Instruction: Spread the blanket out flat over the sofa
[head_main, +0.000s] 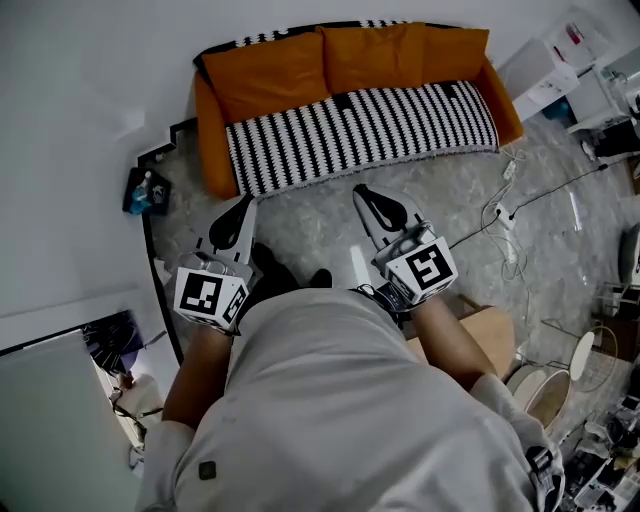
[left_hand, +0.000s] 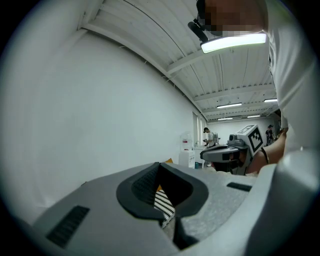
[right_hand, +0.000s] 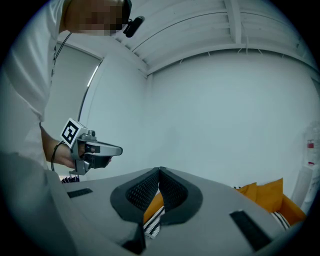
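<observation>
Blanket (head_main: 360, 128) is lying flat across the seat of the sofa (head_main: 211, 130), so the spreading is looking finished, while the left gripper (head_main: 244, 203) and right gripper (head_main: 363, 193) are hovering before that sofa, both clenched empty, needing at most a smoothing pass.
</observation>
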